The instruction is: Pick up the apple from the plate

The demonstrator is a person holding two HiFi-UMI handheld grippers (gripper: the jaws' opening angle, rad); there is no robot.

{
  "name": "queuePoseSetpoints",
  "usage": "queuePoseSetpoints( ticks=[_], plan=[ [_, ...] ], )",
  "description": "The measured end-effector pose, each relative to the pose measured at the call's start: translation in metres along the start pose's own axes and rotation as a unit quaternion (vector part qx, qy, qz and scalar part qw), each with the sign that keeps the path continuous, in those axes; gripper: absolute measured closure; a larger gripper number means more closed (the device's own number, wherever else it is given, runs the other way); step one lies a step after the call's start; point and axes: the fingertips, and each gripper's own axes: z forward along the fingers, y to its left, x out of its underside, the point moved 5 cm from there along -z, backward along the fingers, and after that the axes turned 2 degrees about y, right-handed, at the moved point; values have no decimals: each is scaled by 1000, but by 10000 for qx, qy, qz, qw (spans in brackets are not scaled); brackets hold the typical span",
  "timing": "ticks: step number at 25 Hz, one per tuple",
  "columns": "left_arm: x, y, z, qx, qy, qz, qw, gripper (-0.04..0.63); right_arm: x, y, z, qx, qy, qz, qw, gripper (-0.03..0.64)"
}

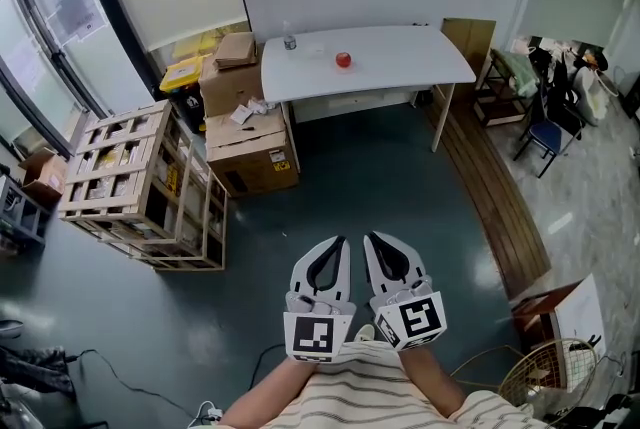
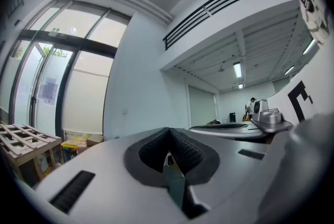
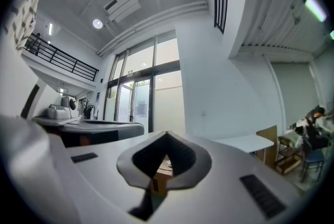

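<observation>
A small red apple rests on the white table far ahead by the back wall; the plate under it is too faint to make out. Both grippers are held low and close to the person's body, far from the table and pointing level toward it. My left gripper is shut with nothing in it, and its own view shows the jaws meeting at the tip. Right beside it, my right gripper is also shut and empty. The apple does not show in either gripper view.
A small bottle stands on the table's left part. Cardboard boxes and wooden crates fill the floor at left. Chairs and clutter sit at right, and a wire fan guard lies at bottom right. Dark floor lies between me and the table.
</observation>
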Motion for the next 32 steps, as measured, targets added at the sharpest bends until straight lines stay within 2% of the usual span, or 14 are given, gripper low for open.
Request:
queuePoseSetpoints(
  ticks=[9, 12, 18, 25, 32],
  plan=[
    [6, -25, 50, -176, 18, 131, 9998, 591, 3, -55, 5, -199, -175, 85, 9996, 612],
    [11, -32, 63, -214, 96, 285, 9993, 591, 8, -73, 7, -209, -233, 191, 9993, 612],
    [23, -20, 89, -245, 229, 417, 9986, 591, 21, -95, 35, -223, -271, 490, 9982, 612],
    [51, 39, 163, -213, 258, 35, 9994, 591, 40, -125, 119, -114, 12, 332, 9994, 612],
    [31, 132, 258, 56, 89, -18, 9999, 591, 17, -155, 243, 170, 24, 238, 9996, 612]
  ],
)
